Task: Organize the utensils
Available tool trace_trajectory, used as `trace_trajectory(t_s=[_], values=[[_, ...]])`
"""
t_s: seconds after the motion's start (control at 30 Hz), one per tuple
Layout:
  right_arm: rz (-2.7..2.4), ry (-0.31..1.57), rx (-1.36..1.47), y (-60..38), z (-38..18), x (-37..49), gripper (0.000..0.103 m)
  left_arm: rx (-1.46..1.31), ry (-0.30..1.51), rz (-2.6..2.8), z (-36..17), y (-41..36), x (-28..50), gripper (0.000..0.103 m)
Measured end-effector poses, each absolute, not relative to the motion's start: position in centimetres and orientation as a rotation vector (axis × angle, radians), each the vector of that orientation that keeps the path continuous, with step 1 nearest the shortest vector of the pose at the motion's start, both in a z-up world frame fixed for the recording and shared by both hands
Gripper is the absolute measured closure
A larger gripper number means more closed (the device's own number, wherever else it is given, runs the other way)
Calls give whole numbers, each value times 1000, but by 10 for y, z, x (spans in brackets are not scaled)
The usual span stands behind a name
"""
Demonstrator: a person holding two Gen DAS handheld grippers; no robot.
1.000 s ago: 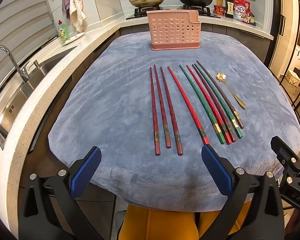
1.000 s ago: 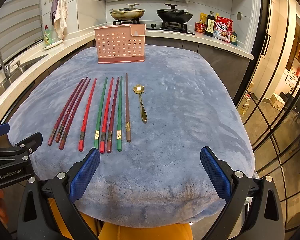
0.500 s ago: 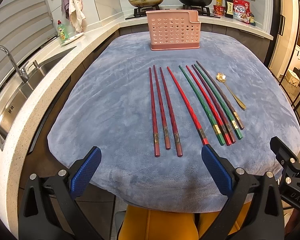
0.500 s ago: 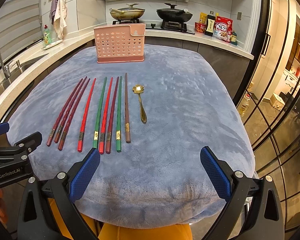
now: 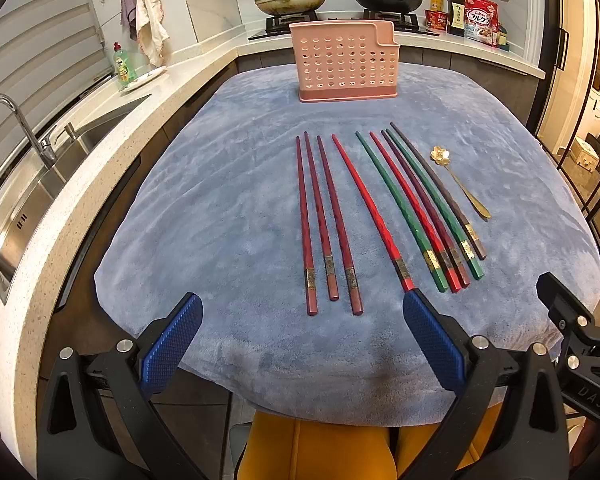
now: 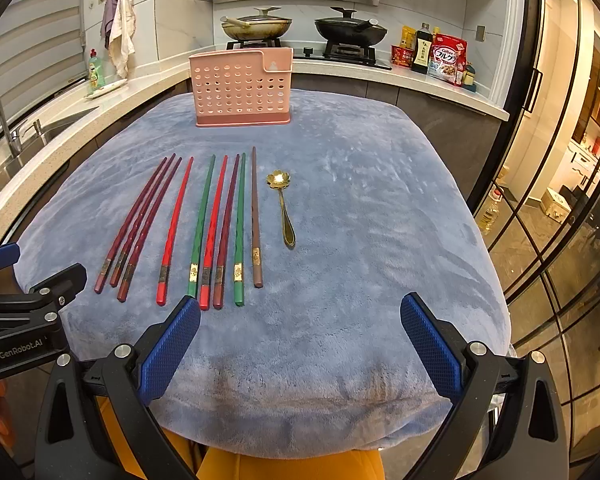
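Nine chopsticks (image 5: 384,216) are lying side by side on the blue plush cloth (image 5: 220,208), thick ends toward the cameras: three dark red ones (image 6: 140,224) at left, a lone bright red one (image 6: 174,232) just apart, then five packed close in green, red, maroon, green, brown. A gold spoon (image 6: 282,204) with a flower-shaped bowl is lying just right of the brown stick, not touching it. The pink perforated holder (image 6: 242,88) is standing upright at the cloth's far end, well apart from the row.

Left gripper (image 5: 302,340) is hovering released over the near cloth edge, jaws spread wide, nothing between them. Right gripper (image 6: 300,344) is likewise spread and gripping nothing. "GenRobot.AI" is reading on the left unit's body in the right wrist view; "DAS" shows on the right unit in the left wrist view.

The cloth is covering a counter (image 5: 72,216) of speckled stone. A sink (image 5: 32,200) with faucet is sitting at left, a green soap bottle (image 5: 122,64) beyond it. Two lidded pans (image 6: 304,26) are sitting on the hob; a Calbee cereal bag (image 6: 448,60) is standing right of them.
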State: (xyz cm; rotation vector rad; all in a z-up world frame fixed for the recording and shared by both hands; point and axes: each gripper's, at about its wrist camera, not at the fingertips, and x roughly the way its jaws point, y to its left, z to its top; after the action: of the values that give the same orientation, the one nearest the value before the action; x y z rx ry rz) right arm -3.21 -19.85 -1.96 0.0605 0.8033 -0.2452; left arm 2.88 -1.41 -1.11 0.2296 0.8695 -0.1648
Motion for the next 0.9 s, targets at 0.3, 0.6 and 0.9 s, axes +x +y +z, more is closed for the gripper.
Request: trace_trajectory(t_s=[0.3,0.6,0.9], values=[[-245,804,61,-198,-19,-31,7,231,870,-167,-11,-15,29,7],[-252,814,67,-205,-24,-24,7,156,904,-190,-20,-4,44,7],[-257,812,77,-218,-37,2,7,145,958,-128,-51,14,81,7]])
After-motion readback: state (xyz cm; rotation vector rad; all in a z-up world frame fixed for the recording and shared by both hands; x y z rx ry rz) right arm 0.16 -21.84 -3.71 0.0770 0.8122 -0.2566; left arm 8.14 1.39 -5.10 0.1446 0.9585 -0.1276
